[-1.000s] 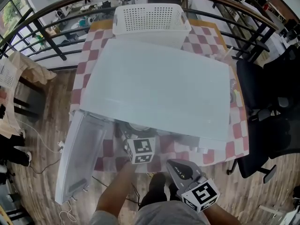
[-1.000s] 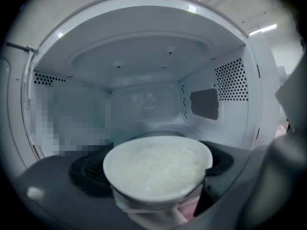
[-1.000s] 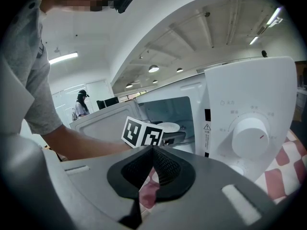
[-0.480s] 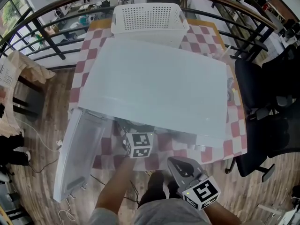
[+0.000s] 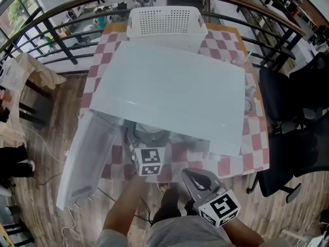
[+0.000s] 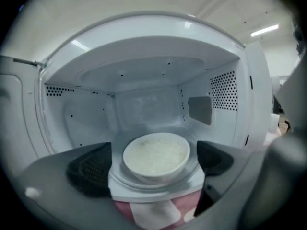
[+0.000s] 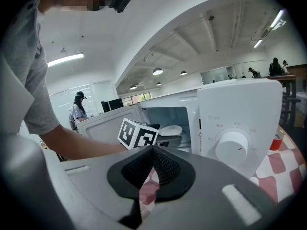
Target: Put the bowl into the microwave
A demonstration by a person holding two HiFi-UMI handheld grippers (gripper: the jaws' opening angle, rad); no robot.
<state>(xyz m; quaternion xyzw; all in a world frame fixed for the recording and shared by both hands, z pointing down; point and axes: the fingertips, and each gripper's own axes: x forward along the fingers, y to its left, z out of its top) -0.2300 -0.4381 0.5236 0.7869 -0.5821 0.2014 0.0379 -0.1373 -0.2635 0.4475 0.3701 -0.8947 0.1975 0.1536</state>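
A white bowl (image 6: 156, 156) of rice sits on the glass turntable inside the white microwave (image 5: 169, 91). The microwave's door (image 5: 85, 158) hangs open to the left. My left gripper (image 6: 153, 163) is at the oven mouth, open, with its dark pads on either side of the bowl and apart from it. From the head view only its marker cube (image 5: 148, 162) shows in front of the cavity. My right gripper (image 5: 198, 181) is held low near my body, shut and empty. The right gripper view catches the bowl (image 7: 170, 130) past the left gripper's cube (image 7: 139, 134).
A white perforated basket (image 5: 165, 22) stands behind the microwave on the red-checked tablecloth (image 5: 252, 153). A black office chair (image 5: 298, 112) is at the right, and railings run along the far side. The microwave's dial (image 7: 233, 146) and a red can (image 7: 276, 140) are at the right.
The left gripper's cube has drawn back a little from the microwave's opening. The bowl stays on the turntable. The right gripper has hardly moved.
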